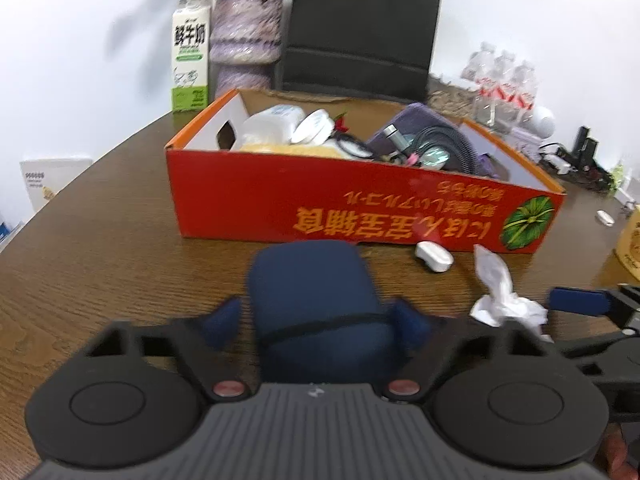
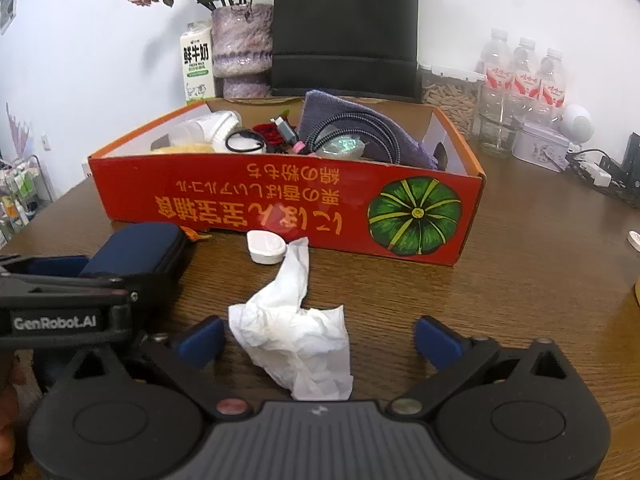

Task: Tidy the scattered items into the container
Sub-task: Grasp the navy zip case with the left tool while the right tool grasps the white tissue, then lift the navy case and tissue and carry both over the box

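A navy case (image 1: 316, 304) is clamped between the fingers of the left gripper (image 1: 318, 318), just near of the red box (image 1: 360, 204); whether it rests on the table (image 1: 120, 240) or is raised cannot be told. In the right wrist view the same case (image 2: 140, 248) is seen at the left, held by that gripper. The right gripper (image 2: 320, 340) is spread wide, with a crumpled tissue (image 2: 296, 328) lying between its fingers, touched by neither. A small white case (image 2: 266, 246) sits just beside the box's near wall (the tissue's far tip reaches it). The box is already filled with a cable (image 2: 352, 132), a purple cloth (image 2: 340, 110) and other items. A milk carton (image 2: 197, 66) and a vase (image 2: 240, 48) stand behind the box.
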The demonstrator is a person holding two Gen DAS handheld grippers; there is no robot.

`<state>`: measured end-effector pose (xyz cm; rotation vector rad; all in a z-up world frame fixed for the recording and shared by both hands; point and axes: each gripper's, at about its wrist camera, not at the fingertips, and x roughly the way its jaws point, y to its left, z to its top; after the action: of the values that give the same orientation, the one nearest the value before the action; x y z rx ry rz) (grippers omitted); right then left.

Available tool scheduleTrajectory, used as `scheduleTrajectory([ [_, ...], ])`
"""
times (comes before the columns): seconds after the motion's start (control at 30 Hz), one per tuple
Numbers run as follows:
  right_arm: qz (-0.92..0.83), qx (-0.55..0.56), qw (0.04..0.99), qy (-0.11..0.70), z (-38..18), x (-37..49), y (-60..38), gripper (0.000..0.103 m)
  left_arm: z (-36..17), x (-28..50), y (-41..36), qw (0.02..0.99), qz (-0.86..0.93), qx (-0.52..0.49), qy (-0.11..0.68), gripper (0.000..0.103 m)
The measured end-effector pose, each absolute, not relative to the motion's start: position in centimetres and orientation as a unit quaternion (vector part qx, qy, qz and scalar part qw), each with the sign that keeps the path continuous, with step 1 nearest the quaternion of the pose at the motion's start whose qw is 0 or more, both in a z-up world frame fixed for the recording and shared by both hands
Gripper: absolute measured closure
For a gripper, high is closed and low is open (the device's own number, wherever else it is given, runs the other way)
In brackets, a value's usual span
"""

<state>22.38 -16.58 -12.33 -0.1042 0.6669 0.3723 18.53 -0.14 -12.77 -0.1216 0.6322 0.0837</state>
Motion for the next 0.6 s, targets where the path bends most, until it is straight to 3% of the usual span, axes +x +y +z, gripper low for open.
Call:
scheduleTrajectory([
  [0.03,0.186,-0.05,0.928,0.32,-12.3,22.1,-16.6,0.038,-12.8,18.5,-0.2,0.948,0.039,-0.058,0.311,0.029],
  [0.07,0.191,-0.049,0.929,0.314,-12.1,21.9,-16.6,0.05,-12.7,18.4,-0.2,0.948,0.035,-0.057,0.31,0.03],
  [0.1,0.195,-0.046,0.929,0.31,-12.1,21.7,-16.6,0.072,-12.7,18.3,-0.3,0.949,0.032,-0.058,0.309,0.031],
  [0.13,0.199,-0.041,0.929,0.309,-12.0,21.6,-16.7,0.079,-12.7,18.3,-0.3,0.949,0.029,-0.059,0.309,0.031],
  [0.23,0.204,-0.036,0.931,0.301,-11.8,21.1,-16.9,0.085,-12.6,18.2,-0.4,0.949,0.027,-0.06,0.307,0.031],
  [0.6,0.215,-0.023,0.936,0.277,-10.5,20.4,-17.1,0.086,-11.6,17.4,-0.4,0.953,0.01,-0.071,0.296,0.036],
])
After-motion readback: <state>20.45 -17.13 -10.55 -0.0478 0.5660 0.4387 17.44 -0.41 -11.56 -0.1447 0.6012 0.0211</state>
